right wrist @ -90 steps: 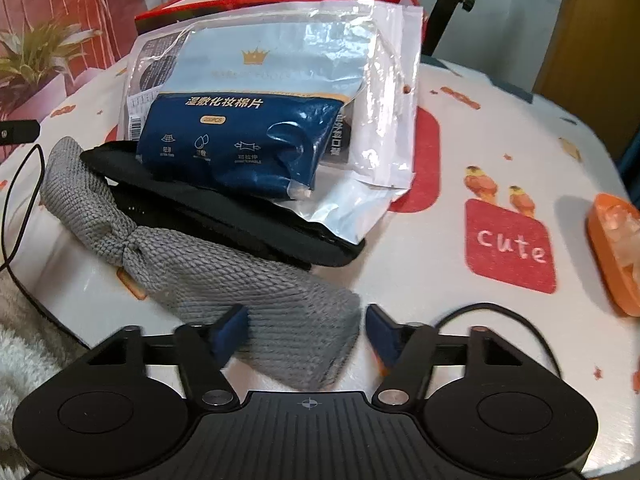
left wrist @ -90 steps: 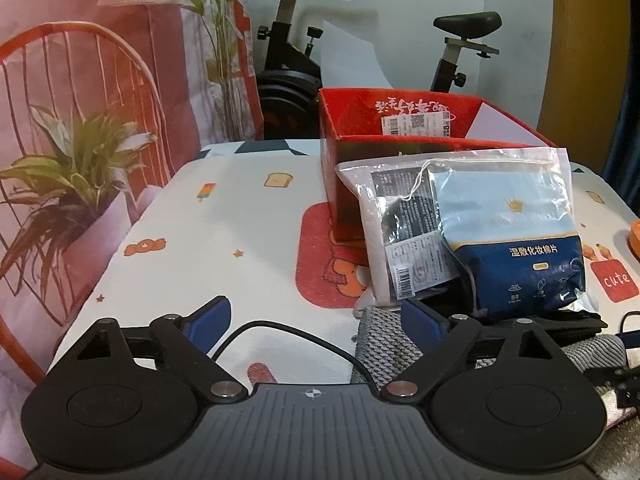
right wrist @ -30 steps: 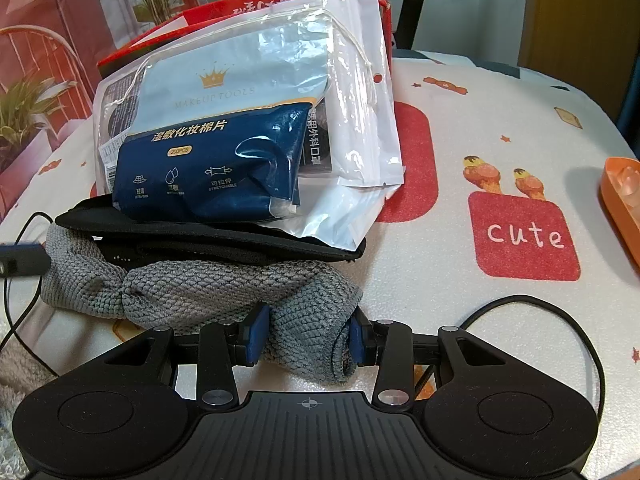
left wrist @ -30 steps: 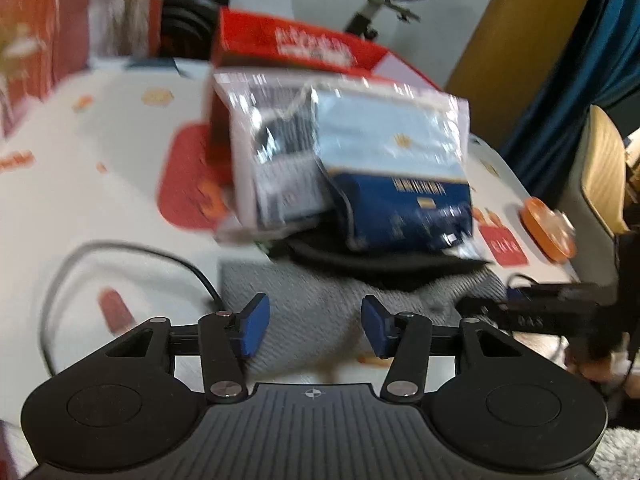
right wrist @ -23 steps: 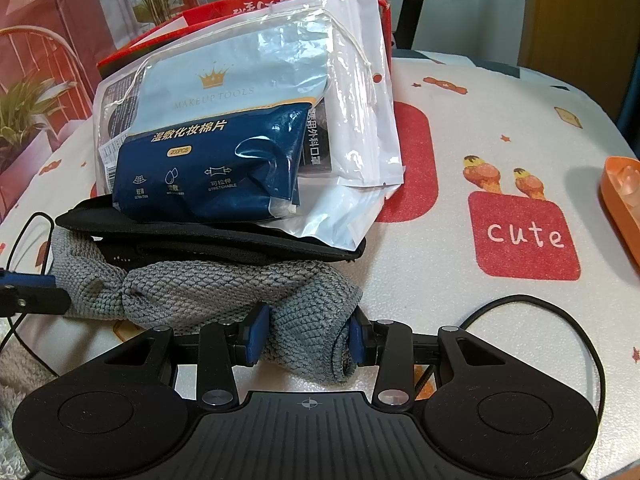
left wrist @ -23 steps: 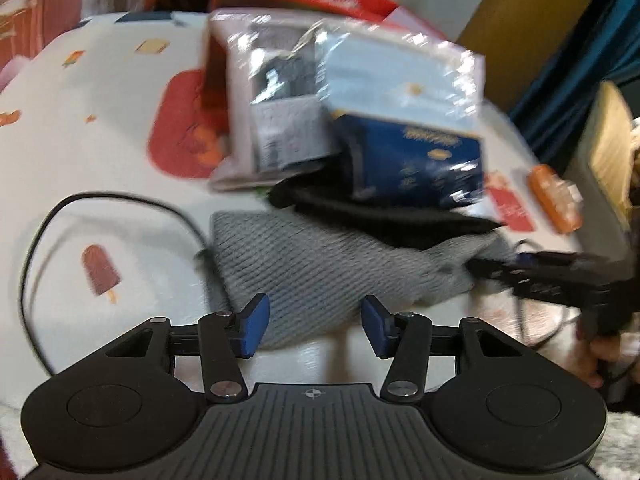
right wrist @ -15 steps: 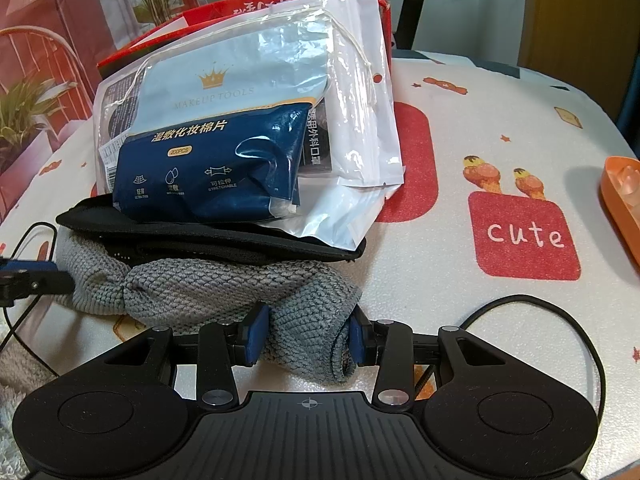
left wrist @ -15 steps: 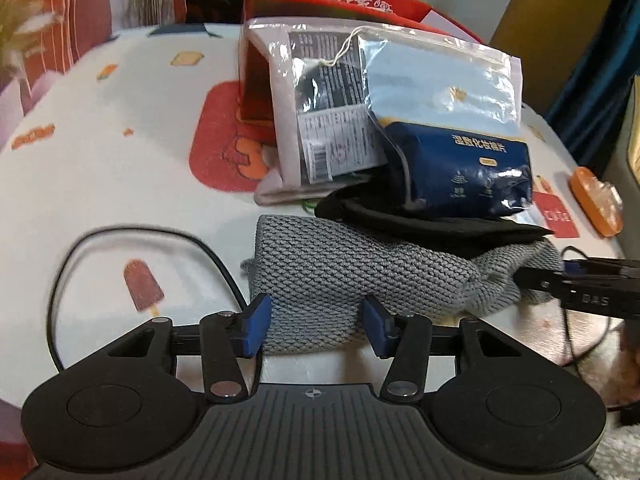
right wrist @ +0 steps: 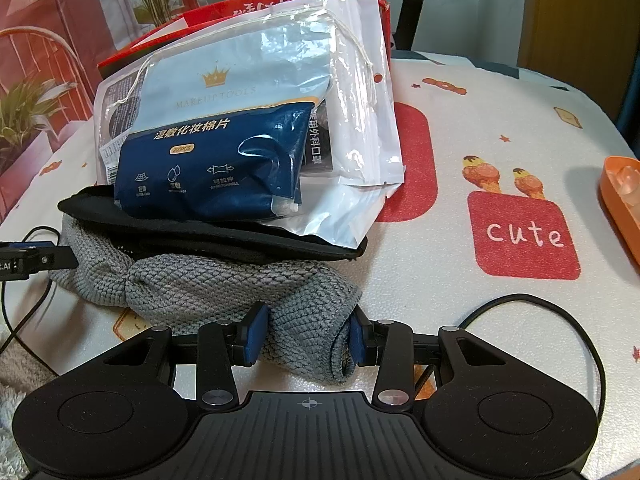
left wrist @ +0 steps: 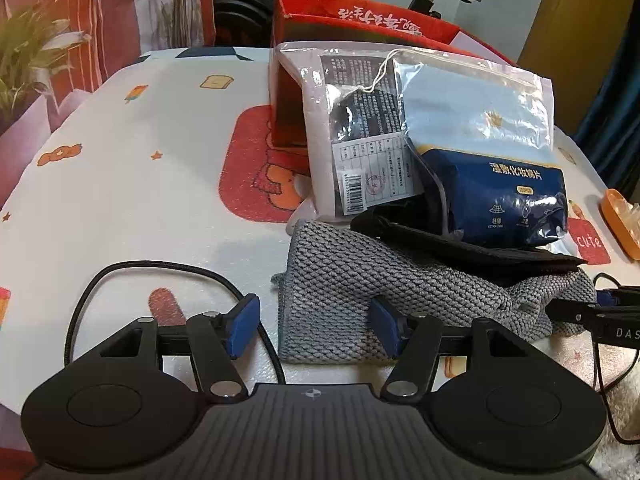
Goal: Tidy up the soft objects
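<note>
My right gripper (right wrist: 306, 336) is pinching one end of the grey cloth (right wrist: 208, 284), both pads pressed into the bunched knit, and it points steeply down at the table (right wrist: 460, 280). The cloth's long axis runs across the table from that end toward my left gripper (left wrist: 314, 326), so each hand is at its own end. The left jaws have just been opening and stand spread; the cloth's flat end lies partly between them, the right pad (left wrist: 384, 326) over the knit, the left pad (left wrist: 240, 326) on bare table beside the cable (left wrist: 160, 266), so I judge nothing is gripped there yet. That gripper also tilts well down, and its jaws sit left of the cloth's middle line. Behind, a black pad (left wrist: 472, 246) rests on the cloth's middle, bearing the blue pack (right wrist: 212, 168) and the clear bags (right wrist: 352, 112), which lean against the red box (left wrist: 360, 28). I judge the load pins the cloth, so lifting both ends could tip the stack.
</note>
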Demonstrator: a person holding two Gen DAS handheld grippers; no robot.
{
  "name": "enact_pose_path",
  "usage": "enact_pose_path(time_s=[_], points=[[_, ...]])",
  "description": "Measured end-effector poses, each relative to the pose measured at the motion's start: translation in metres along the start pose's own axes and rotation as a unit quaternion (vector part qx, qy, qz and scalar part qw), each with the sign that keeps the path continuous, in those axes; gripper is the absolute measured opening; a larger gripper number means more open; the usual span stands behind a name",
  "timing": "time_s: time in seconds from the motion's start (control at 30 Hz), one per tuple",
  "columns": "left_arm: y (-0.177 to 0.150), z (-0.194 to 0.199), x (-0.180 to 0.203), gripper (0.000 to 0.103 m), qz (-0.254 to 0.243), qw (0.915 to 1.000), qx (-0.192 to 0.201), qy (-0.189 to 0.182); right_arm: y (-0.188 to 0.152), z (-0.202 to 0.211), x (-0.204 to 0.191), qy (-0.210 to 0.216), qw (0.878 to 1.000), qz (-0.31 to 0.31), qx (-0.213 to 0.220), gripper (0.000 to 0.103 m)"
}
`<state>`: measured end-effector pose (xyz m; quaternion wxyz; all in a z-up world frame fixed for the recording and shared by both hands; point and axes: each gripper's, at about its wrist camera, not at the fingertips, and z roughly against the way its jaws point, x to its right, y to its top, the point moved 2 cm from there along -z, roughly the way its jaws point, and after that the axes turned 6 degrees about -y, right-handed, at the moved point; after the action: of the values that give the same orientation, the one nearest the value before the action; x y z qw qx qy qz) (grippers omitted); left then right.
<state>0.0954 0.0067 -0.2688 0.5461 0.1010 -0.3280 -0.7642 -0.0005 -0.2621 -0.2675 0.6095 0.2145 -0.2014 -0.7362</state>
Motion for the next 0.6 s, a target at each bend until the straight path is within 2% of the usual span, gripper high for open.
enact_pose_path(time_s=[0.17, 0.33, 0.5, 0.6], points=[[-0.001, -0.001, 0.004, 0.064, -0.013, 0.9999, 0.008, -0.004, 0.0, 0.0, 0.001, 0.001, 1.0, 0.001, 0.0, 0.038], [-0.004, -0.009, 0.009, 0.064, -0.026, 0.9996, 0.006, 0.008, -0.001, 0.0, 0.001, 0.0, 1.0, 0.001, 0.001, 0.038], [-0.007, -0.013, 0.006, 0.072, -0.025, 0.9995, 0.005, 0.02, -0.001, 0.001, 0.001, 0.002, 1.0, -0.001, 0.002, 0.038], [-0.009, -0.012, 0.005, 0.072, -0.022, 0.9995, 0.005, 0.021, -0.001, 0.001, 0.002, 0.003, 1.0, -0.004, 0.003, 0.038]])
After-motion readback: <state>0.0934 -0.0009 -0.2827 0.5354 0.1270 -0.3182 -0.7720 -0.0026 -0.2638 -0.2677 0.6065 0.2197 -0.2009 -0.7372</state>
